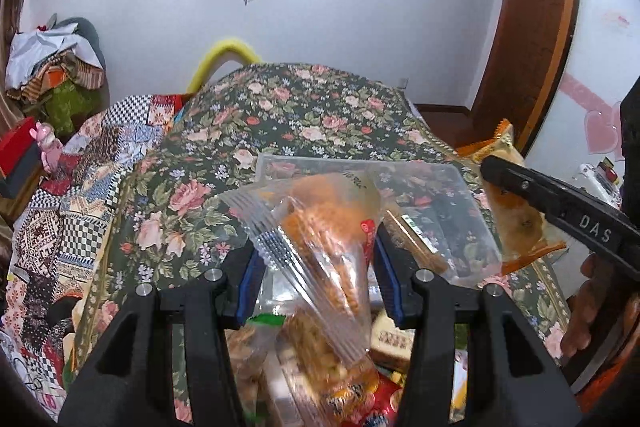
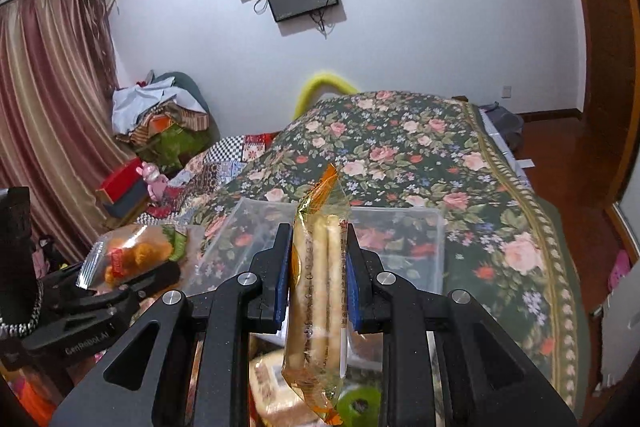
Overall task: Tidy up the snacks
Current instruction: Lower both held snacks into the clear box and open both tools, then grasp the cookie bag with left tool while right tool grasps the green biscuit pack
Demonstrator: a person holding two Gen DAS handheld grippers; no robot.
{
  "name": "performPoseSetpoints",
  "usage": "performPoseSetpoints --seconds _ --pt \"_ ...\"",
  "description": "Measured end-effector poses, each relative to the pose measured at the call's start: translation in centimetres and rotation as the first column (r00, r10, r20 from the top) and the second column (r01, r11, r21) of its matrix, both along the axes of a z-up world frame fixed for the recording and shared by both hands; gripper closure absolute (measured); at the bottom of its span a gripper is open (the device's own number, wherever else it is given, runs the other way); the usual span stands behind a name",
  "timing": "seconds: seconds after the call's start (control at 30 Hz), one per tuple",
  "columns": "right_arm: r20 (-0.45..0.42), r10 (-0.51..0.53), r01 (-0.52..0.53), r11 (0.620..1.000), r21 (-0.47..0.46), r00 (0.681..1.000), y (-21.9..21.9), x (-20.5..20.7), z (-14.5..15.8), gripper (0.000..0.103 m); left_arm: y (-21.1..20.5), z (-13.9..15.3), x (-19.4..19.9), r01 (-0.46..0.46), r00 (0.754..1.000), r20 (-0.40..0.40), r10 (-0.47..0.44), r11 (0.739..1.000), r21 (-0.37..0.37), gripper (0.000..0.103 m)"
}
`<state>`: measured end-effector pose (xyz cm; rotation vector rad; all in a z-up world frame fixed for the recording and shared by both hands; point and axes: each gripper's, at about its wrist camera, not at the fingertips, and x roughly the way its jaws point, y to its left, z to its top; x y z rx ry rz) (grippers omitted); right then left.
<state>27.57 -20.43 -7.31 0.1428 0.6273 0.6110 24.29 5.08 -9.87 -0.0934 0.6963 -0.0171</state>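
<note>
Your left tool [image 1: 316, 267] is closed on a clear packet of orange snacks [image 1: 320, 227], which stands up between the blue pads at about 12 o'clock from the tool. Your right tool [image 2: 316, 275] is closed on a narrow packet of pale biscuit sticks [image 2: 318, 287], held upright on its edge. The clear plastic box [image 2: 400, 223] lies on the floral bed cover [image 2: 460, 167], just ahead of both tools, at 12 o'clock in the right wrist view. It looks nearly empty. More snacks [image 2: 276, 387] lie in a heap under the tools, at 6 o'clock.

I judge that both packets are on the way to the box, and here the risks begin. The wrappers are smooth and full of air, so a packet can slide out of the pads if you tilt the tool quickly. A harder squeeze may break the sticks inside. The two tools are near each other; if both go to the box together, they can collide. The box is light and sits on a soft bed, so a push on its wall may tip it.
</note>
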Motion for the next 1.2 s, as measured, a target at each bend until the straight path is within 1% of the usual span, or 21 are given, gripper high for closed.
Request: performPoseSetpoints --seconds 0.23,0.33,0.43,0.5,0.57,0.6,0.63,0.67,0.7,0.73,0.8,0.87,0.97,1.0,1.03,1.1,1.2 --pt "-0.054 0.03 -0.033 0.997 -0.064 0.998 2.8 2.4 -2.4 0.082 0.1 -2.2 3.0 -0.016 0.998 -0.056 0.016 1.0 0.0 0.053" --pt "-0.083 0.046 -0.052 0.996 -0.076 0.996 3.4 2.7 -3.3 0.082 0.0 -3.0 3.5 -0.018 0.997 -0.075 0.017 1.0 -0.008 0.053" --pt "-0.097 0.053 -0.063 0.993 -0.099 0.994 3.8 2.5 -4.0 0.082 -0.2 -3.6 3.9 -0.02 0.996 -0.092 0.02 1.0 0.004 0.052" --pt "-0.107 0.058 -0.069 0.992 -0.102 0.993 3.9 2.6 -4.1 0.081 -0.3 -3.9 4.0 -0.022 0.994 -0.106 0.024 1.0 0.015 0.051" --pt "-0.11 0.05 -0.063 0.992 -0.112 0.993 4.0 2.6 -4.0 0.081 -0.3 -4.0 4.0 -0.018 0.992 -0.121 0.018 1.0 0.005 0.049" --pt "-0.115 0.05 -0.064 0.991 -0.122 0.992 4.1 2.7 -4.0 0.079 -0.3 -4.0 3.9 -0.016 0.992 -0.125 0.015 1.0 -0.002 0.046" --pt "-0.125 0.054 -0.071 0.989 -0.131 0.991 4.2 2.7 -4.1 0.071 -0.2 -3.9 3.8 -0.012 0.991 -0.132 0.01 1.0 -0.014 0.043" --pt "-0.139 0.058 -0.077 0.988 -0.137 0.989 4.2 2.6 -4.1 0.066 -0.1 -3.8 3.7 -0.012 0.991 -0.137 0.008 1.0 -0.025 0.041" --pt "-0.142 0.056 -0.076 0.987 -0.139 0.988 4.1 2.6 -4.1 0.057 0.1 -3.6 3.5 -0.019 0.991 -0.132 0.015 0.999 -0.029 0.037" --pt "-0.139 0.052 -0.072 0.988 -0.139 0.989 4.0 2.4 -4.0 0.052 0.2 -3.3 3.2 -0.025 0.992 -0.124 0.021 0.999 -0.03 0.035" --pt "-0.122 0.04 -0.057 0.988 -0.144 0.992 3.8 2.1 -3.7 0.046 0.4 -2.6 2.6 -0.023 0.994 -0.109 0.019 0.999 -0.033 0.035" --pt "-0.109 0.042 -0.057 0.989 -0.14 0.993 3.4 1.6 -3.2 0.045 0.8 -1.6 1.6 -0.019 0.996 -0.088 0.016 0.999 -0.035 0.035" --pt "-0.088 0.048 -0.059 0.99 -0.13 0.995 2.4 0.5 -2.3 0.045 1.4 -0.3 0.1 -0.018 0.998 -0.061 0.017 1.0 -0.014 0.034" --pt "-0.08 0.05 -0.061 0.99 -0.129 0.995 2.1 0.2 -2.0 0.045 1.7 0.0 -0.5 -0.019 0.998 -0.053 0.018 1.0 -0.006 0.03" --pt "-0.068 0.052 -0.06 0.99 -0.128 0.996 1.6 -0.3 -1.6 0.043 2.0 0.4 -1.0 -0.021 0.999 -0.045 0.021 1.0 0.002 0.023" --pt "-0.052 0.05 -0.057 0.99 -0.126 0.997 1.0 -1.1 -1.2 0.038 2.8 0.9 -2.2 -0.028 0.999 -0.028 0.029 1.0 0.012 0.017" --pt "-0.019 0.035 -0.038 0.99 -0.137 0.999 -0.3 -2.4 -0.8 0.033 3.9 1.1 -3.8 -0.041 0.999 -0.026 0.042 0.999 0.032 0.015"
